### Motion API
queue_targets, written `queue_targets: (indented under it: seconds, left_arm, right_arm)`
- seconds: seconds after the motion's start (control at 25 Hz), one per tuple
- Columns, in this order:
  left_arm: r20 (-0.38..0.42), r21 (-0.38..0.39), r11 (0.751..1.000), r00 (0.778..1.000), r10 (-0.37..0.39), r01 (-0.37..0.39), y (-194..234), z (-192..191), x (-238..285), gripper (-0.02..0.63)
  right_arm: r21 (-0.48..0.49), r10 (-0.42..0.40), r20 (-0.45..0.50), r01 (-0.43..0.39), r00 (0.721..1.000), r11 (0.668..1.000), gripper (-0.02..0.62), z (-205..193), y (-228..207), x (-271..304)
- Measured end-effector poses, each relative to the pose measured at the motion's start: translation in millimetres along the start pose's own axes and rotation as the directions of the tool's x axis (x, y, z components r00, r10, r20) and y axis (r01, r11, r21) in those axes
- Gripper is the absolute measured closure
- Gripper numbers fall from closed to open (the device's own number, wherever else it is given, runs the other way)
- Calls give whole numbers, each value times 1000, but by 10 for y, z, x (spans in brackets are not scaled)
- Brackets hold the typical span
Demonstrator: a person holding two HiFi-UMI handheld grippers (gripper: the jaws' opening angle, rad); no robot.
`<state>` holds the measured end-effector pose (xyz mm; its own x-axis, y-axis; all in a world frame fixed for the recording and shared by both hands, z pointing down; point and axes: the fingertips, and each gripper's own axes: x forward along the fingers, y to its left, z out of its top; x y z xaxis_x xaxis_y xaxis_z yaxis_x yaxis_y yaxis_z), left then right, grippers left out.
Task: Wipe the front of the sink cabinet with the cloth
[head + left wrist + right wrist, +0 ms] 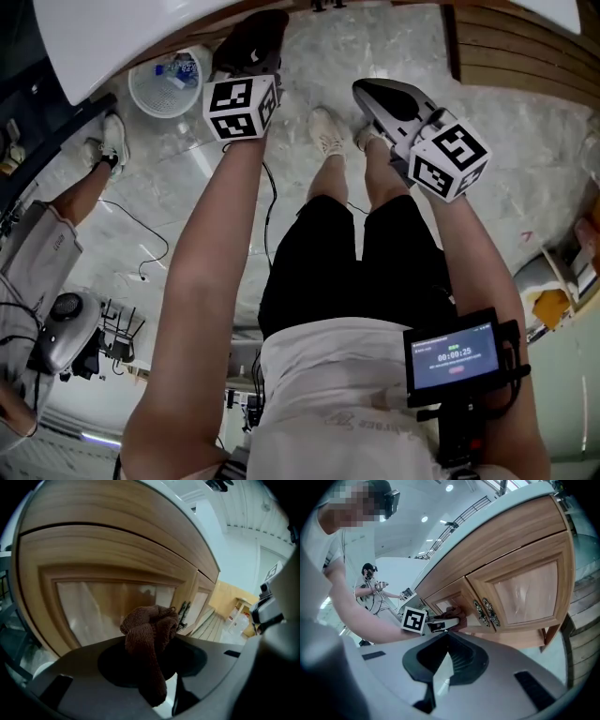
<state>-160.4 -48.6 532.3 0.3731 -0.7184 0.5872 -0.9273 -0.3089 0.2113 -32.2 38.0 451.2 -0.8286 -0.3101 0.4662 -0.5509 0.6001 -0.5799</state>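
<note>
In the left gripper view a brown cloth (149, 632) is bunched between the jaws of my left gripper (152, 660), which is shut on it. The cloth is up against the left wooden door (101, 611) of the sink cabinet. The right gripper view shows the same from the side: the left gripper (440, 623) holds the cloth (458, 616) on the cabinet front (520, 592), beside the ornate handles (485, 613). My right gripper (443, 657) is held back from the cabinet, shut and holding nothing. From the head view both grippers, left (255, 37) and right (367, 94), point toward the cabinet under the white counter (122, 33).
A white waste basket (167, 82) stands on the marble floor left of the left gripper. Another person's legs (94, 178) and cables are at the far left. Wooden planks (516, 52) lie to the right. A small timer screen (455, 354) hangs at my waist.
</note>
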Motion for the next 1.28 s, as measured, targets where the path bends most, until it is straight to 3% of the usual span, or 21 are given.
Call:
queue_targets:
  seconds: [0.32, 0.8, 0.96, 1.12, 1.28]
  left_arm:
    - [-5, -49, 988, 989, 148, -148, 907, -235, -405, 436]
    - [-30, -140, 945, 956, 293, -294, 1452, -521, -761, 436]
    - [-29, -126, 947, 955, 295, -297, 1403, -488, -681, 436]
    - [-34, -37, 972, 972, 232, -233, 1146, -466, -475, 436]
    - [-16, -27, 981, 981, 192, -192, 937, -374, -302, 436]
  right_arm:
    - [-25, 24, -36, -25, 999, 999, 583, -39, 220, 325]
    - [-51, 54, -48, -56, 997, 997, 583, -48, 348, 441]
    - [-44, 53, -32, -55, 998, 998, 583, -76, 311, 384]
    - [-30, 30, -13, -31, 999, 999, 583, -93, 173, 300]
    - [-23, 10, -16, -10, 1000, 1000, 583, -129, 96, 195]
